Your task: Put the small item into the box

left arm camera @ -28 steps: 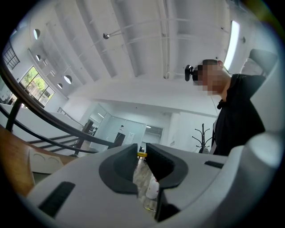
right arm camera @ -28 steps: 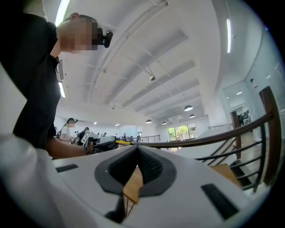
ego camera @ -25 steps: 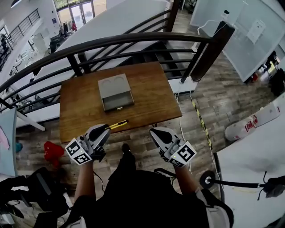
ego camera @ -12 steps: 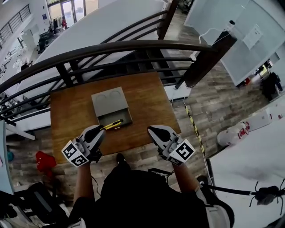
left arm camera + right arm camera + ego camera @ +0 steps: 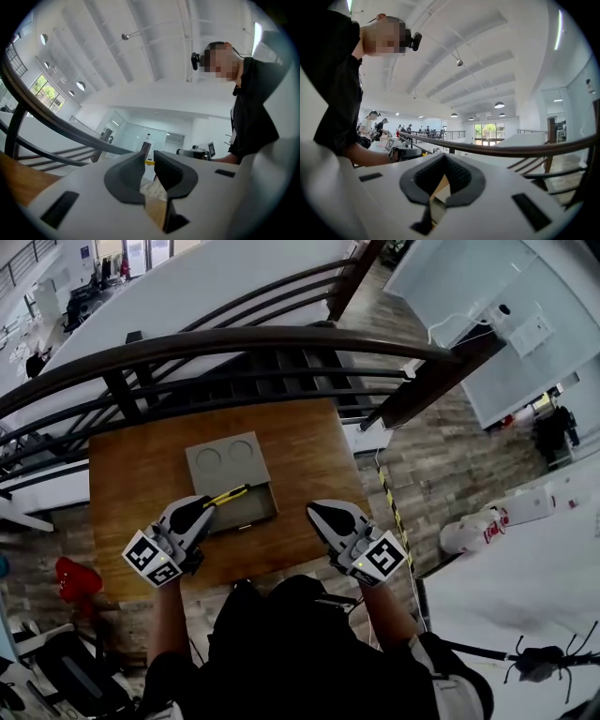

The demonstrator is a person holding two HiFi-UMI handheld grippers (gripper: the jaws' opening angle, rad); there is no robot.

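**Yellow stick poised at the grey box**

The left gripper (image 5: 208, 505) has its jaws clamped on one end of a slim yellow-and-black stick (image 5: 230, 494), perhaps a pen or a small cutter; I cannot tell which. It looks light and stiff, with a smooth barrel that is likely slippery. Held by the end it may swing, and a grip nearer mid-length would be steadier. The stick juts far and right from the jaws, over the open near compartment of the grey box (image 5: 225, 457) on the wooden table (image 5: 305, 451). The right gripper (image 5: 314, 509), jaws together on nothing, hangs just right of the box.
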